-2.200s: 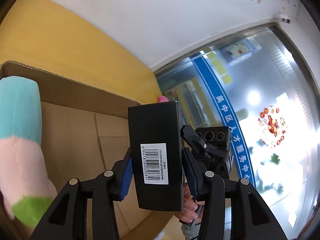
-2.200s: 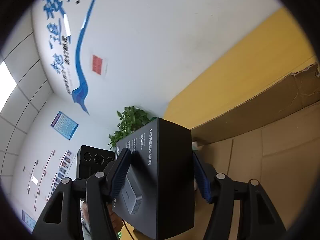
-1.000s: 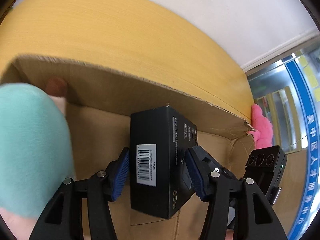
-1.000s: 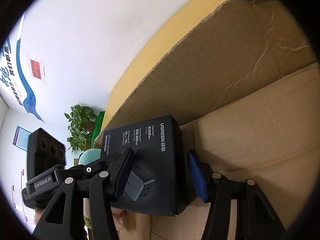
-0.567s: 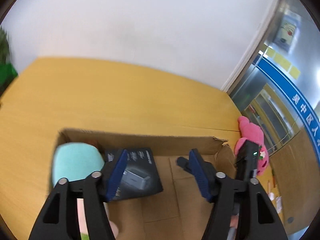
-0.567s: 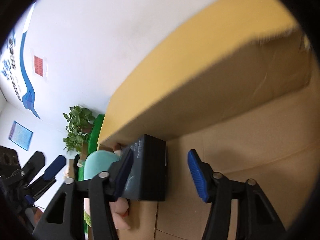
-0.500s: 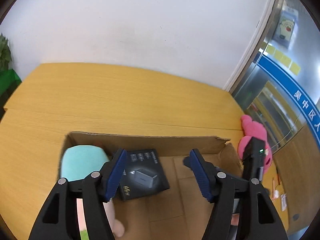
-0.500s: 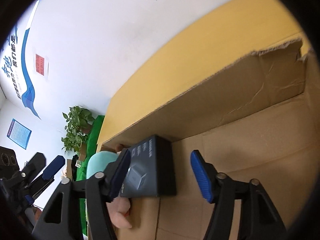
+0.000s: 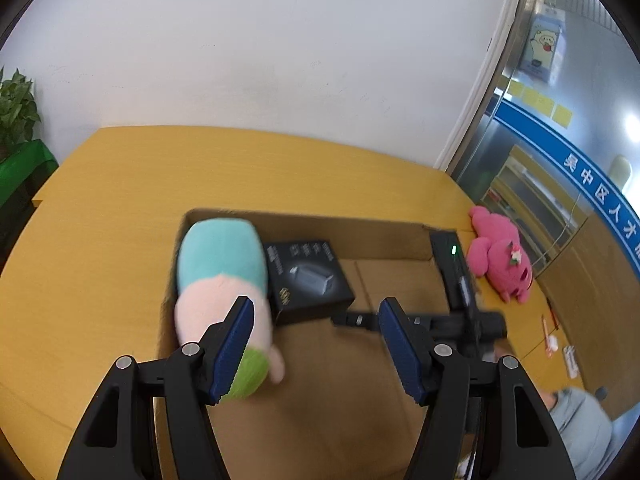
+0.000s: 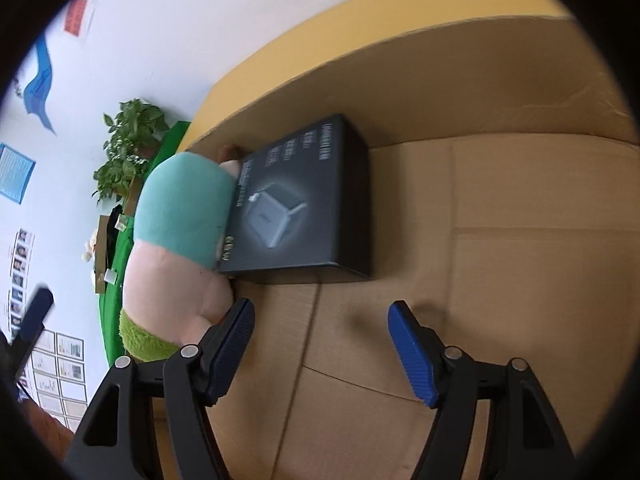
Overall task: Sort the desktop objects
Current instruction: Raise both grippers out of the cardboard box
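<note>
A black charger box [image 9: 306,280] [image 10: 304,208] lies flat on the floor of an open cardboard box [image 9: 320,222] [image 10: 500,168], against its far wall. A teal, pink and green plush toy [image 9: 218,280] [image 10: 176,240] lies beside it, touching its left side. My left gripper [image 9: 316,344] is open above the carton, with nothing between its blue pads. My right gripper [image 10: 322,344] hovers over the carton floor, short of the black box; its jaws are opening and hold nothing. In the left wrist view the right gripper [image 9: 460,304] shows as a black tool over the carton's right side.
The carton stands on a yellow wooden table [image 9: 120,208] by a white wall. A pink plush toy [image 9: 502,264] lies on the table right of the carton. A potted plant [image 10: 128,148] and green stand are off the table's left end. A person's grey sleeve [image 9: 580,420] shows at lower right.
Both grippers let go of the black box, which now lies flat in the carton by the plush. Both have pulled back and up, the left one much farther.
</note>
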Available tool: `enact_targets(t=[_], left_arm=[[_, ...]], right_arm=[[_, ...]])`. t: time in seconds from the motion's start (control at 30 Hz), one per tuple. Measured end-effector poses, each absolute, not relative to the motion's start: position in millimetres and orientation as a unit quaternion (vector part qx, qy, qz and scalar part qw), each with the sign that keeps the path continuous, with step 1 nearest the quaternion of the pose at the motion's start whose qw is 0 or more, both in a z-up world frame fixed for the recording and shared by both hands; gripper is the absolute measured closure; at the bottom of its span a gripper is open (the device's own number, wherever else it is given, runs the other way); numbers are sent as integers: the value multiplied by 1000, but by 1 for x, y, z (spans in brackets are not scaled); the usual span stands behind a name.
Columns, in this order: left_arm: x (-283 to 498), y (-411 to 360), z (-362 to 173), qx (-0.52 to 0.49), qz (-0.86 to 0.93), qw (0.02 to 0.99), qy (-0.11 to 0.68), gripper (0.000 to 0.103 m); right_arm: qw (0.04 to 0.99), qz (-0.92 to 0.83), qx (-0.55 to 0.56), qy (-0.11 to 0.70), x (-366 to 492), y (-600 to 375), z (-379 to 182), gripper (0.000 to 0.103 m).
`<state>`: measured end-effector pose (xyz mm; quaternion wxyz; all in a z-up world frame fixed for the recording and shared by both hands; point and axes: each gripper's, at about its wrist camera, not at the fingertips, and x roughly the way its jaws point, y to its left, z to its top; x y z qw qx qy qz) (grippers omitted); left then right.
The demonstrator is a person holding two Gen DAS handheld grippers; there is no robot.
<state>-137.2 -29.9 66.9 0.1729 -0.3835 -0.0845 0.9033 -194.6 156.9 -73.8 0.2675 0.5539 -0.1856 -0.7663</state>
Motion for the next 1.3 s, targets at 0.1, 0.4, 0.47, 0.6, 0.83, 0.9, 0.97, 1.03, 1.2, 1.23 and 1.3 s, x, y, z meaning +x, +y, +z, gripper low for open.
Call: enact_targets(t=[0.1,0.4,0.47,0.6,0.83,0.9,0.97,1.03,1.2,1.23,1.3], left_arm=[[-116,-47,61,-385,903,169,-86,34],[-73,-68,39,-398,895,171,-103,34],[-66,-70,37,-397,896,171,-104,34],[-57,-71,28,-402,891,182,-113,34],[-46,-68,12,-423,881,179,-117,34],[-45,-69,9,-426,878,180,-124,34],[-44,-68,8,-424,877,184,-128,34],[-43,-64,8,-421,878,189,-126,34],[-44,-47,0,-424,878,196,-105,34],[-44,-45,-3,-427,877,196,-102,34],[-45,-42,-10,-434,875,193,-98,34]], right_arm=[[300,-765,537,-190,-190,149,-63,34],[311,-791,502,-163,-176,145,-40,34],[287,-815,477,-163,-171,162,-34,34],[259,-833,459,-170,-182,172,-35,31],[279,-796,498,-203,-191,156,-61,29],[286,-796,485,-224,-186,163,-56,29],[268,-811,471,-219,-179,174,-46,29],[251,-829,464,-189,-170,182,-33,29],[239,-844,467,-107,-122,194,1,28],[239,-846,467,-94,-111,196,5,26],[238,-850,465,-69,-81,205,10,24]])
